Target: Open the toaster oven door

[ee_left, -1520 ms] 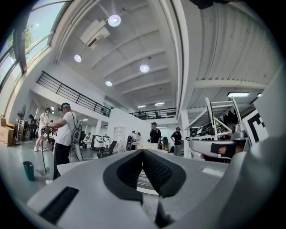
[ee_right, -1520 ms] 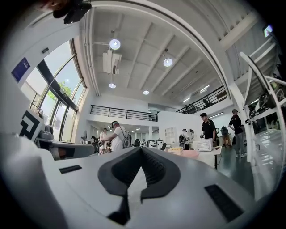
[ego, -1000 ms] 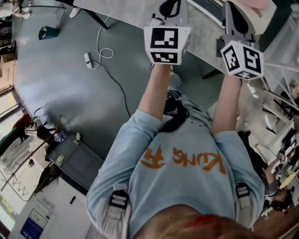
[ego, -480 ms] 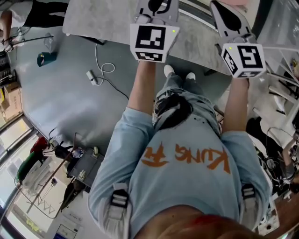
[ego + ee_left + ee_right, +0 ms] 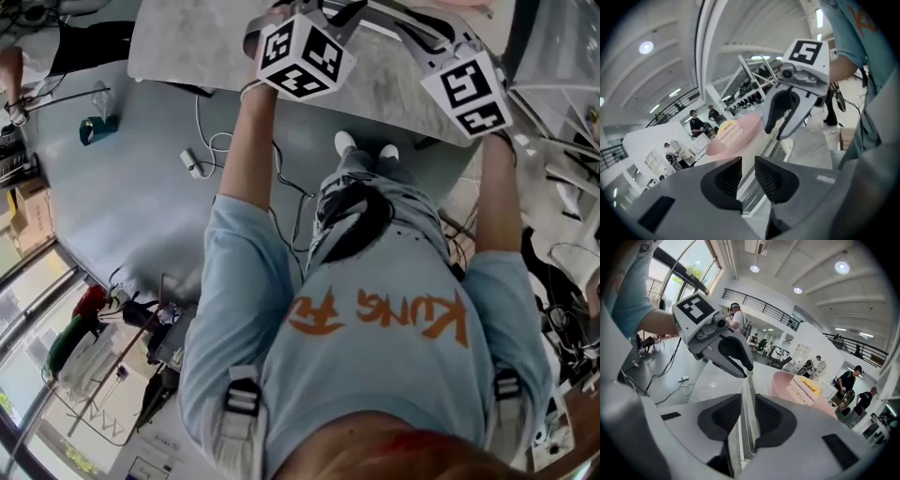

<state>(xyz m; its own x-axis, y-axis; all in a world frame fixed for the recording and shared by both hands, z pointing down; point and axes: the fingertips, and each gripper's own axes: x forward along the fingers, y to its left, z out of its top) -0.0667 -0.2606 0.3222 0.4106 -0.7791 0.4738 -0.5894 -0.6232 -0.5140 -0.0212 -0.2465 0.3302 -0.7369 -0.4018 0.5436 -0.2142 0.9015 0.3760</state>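
Note:
No toaster oven is recognisable in any view. Both grippers are held out over a grey table (image 5: 187, 47), tilted toward each other, and their marker cubes (image 5: 302, 56) (image 5: 466, 89) show in the head view. My left gripper (image 5: 747, 176) has a narrow gap between its jaws, which are opening with nothing in them. My right gripper (image 5: 749, 416) is opening too. A metal strip (image 5: 749, 399) on the table shows through its gap, and the pads are not pressing on it. Each gripper view shows the other gripper just ahead, above that strip.
A pink plate (image 5: 787, 383) with a layered slice of cake (image 5: 804, 387) sits on the table beyond the grippers. Cables and a white adapter (image 5: 192, 164) lie on the grey floor. People stand in the hall behind. Clutter lines the floor's left edge.
The marker cubes have turned and the grippers have tilted inward toward each other. The arms have spread wider, and the head view has shifted to show more of the table.

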